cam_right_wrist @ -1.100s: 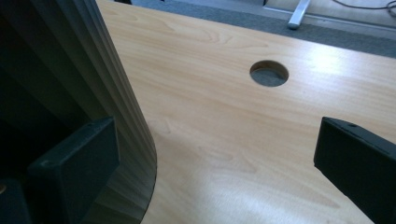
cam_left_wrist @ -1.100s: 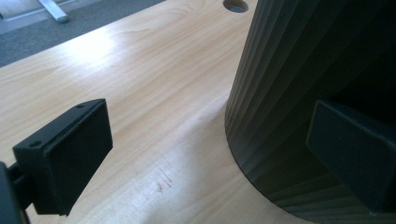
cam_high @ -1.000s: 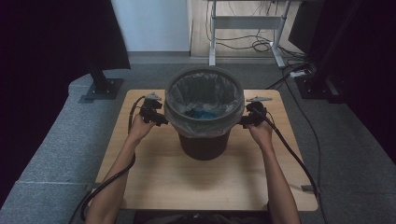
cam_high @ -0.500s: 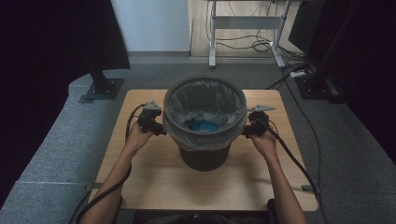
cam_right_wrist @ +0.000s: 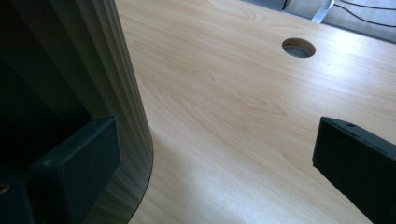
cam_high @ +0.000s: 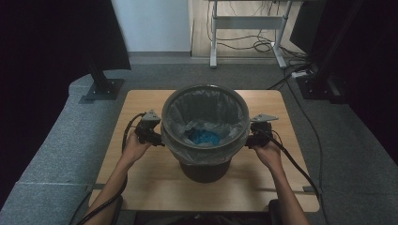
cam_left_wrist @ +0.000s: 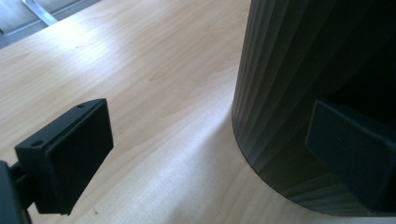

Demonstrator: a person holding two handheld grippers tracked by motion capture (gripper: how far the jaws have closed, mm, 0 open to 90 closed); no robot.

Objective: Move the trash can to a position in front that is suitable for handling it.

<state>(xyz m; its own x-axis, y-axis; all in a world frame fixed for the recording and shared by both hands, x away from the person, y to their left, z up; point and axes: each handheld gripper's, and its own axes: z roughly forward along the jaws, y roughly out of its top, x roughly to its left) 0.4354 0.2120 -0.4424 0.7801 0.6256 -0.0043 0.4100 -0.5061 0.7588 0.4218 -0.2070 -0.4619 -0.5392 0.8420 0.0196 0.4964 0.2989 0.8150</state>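
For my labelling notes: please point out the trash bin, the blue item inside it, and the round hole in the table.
trash bin (cam_high: 205, 169): high view, dark outer wall.
blue item (cam_high: 204, 138): high view, its middle.
round hole (cam_right_wrist: 298, 47): right gripper view, its opening.

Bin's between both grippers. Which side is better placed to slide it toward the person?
Neither clearly; probably both together. The left gripper and right gripper sit open at opposite sides of the bin, level under its rim. In each gripper view, one jaw is beside the ribbed wall, the other over the table.

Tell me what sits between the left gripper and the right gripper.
In the high view, the dark ribbed bin with its plastic liner stands between the left gripper and right gripper, which flank its rim.
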